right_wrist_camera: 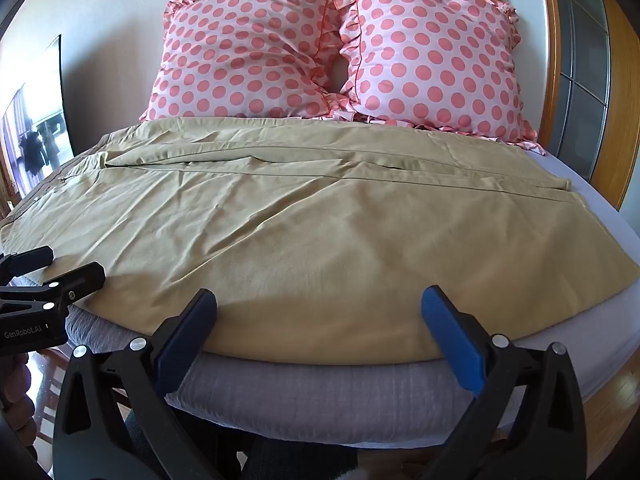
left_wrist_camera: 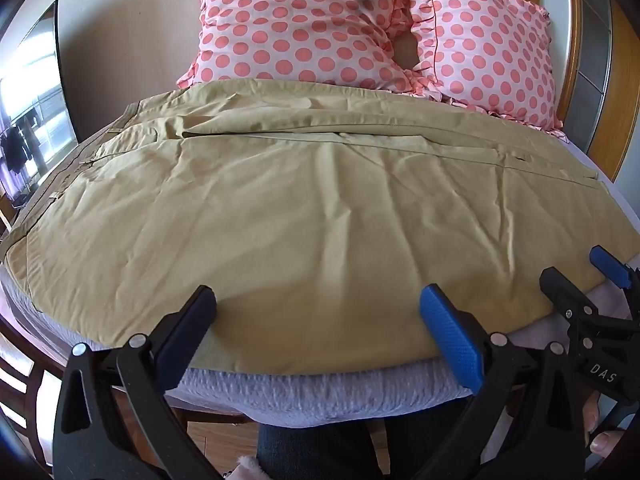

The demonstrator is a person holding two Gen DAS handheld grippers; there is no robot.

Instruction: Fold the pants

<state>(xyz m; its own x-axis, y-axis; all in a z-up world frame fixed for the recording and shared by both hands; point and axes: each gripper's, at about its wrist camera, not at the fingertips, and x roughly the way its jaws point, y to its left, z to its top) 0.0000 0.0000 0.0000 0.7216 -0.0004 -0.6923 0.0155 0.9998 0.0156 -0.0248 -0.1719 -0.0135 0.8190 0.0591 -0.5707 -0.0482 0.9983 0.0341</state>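
Observation:
Tan pants lie spread flat across the bed, waistband to the left, leg ends to the right; they also fill the right wrist view. One leg lies over the other, with a long seam running across. My left gripper is open and empty, its fingertips at the near hem of the pants. My right gripper is open and empty at the near hem too, further right. The right gripper shows in the left wrist view, and the left gripper shows in the right wrist view, both at the pants' edge.
Two pink polka-dot pillows stand against the wall behind the pants. A grey-lilac sheet covers the mattress edge below the hem. A wooden door frame is at the right, a dark screen at the left.

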